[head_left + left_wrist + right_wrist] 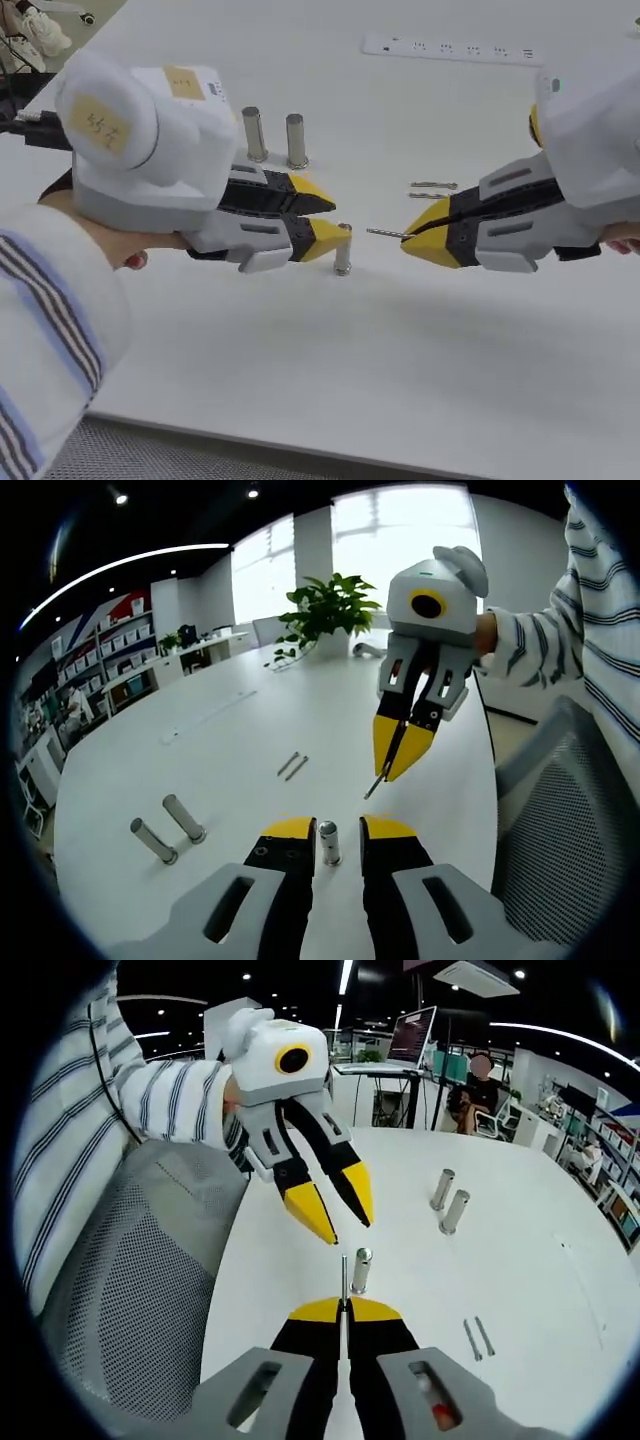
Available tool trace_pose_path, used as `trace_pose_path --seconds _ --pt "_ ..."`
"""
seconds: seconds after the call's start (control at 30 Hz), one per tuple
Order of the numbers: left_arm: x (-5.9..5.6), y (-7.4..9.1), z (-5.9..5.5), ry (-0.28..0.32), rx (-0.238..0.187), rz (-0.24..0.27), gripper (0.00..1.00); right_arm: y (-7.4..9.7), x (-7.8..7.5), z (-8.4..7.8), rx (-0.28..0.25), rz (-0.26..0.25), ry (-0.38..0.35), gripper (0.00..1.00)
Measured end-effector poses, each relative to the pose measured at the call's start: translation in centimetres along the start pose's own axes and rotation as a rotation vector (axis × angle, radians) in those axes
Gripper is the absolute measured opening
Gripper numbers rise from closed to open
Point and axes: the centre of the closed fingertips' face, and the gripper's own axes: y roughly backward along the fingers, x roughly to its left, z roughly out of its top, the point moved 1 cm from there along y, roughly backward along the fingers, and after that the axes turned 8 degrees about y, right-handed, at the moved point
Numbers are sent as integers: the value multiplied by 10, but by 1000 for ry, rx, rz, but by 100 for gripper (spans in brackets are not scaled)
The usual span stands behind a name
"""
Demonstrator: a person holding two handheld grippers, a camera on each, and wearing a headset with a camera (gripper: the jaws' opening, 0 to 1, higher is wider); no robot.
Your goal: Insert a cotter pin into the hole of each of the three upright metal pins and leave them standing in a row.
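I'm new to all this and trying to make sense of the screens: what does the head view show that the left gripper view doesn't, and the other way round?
The head view adds a white power strip at the table's far side. The left gripper view adds the room: a potted plant, bright windows, shelves and a mesh chair. Both share the right tool pinching a cotter pin, a metal pin between the left tool's open tips, two more upright pins and two loose cotter pins.
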Motion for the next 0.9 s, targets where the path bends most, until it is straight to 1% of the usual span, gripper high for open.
trace_pose_path --seconds 0.1,0.17,0.23,0.4,0.6,0.77,0.87,0.9 --pt "0 -3 -2 21 -1 -16 14 -5 -2 -5 13 0 1 0" --pt "2 -7 -4 21 2 -14 14 -10 -5 -9 20 1 -7 0" --pt "4 -10 -7 16 14 -13 15 -12 -6 -11 23 0 -13 0" --pt "4 -15 -13 4 41 -27 14 -19 -9 -18 35 -7 -30 0" --pt "5 -19 -12 0 39 -36 14 -22 -9 -20 33 -14 -38 0" --pt "3 -21 -12 -4 41 -51 12 -25 -12 -21 30 -17 -48 0" --pt "3 -22 -12 -10 44 -53 9 -26 -12 -21 31 -15 -48 0" --pt "3 -22 -13 -9 47 -55 5 -26 -12 -21 28 -14 -49 0"
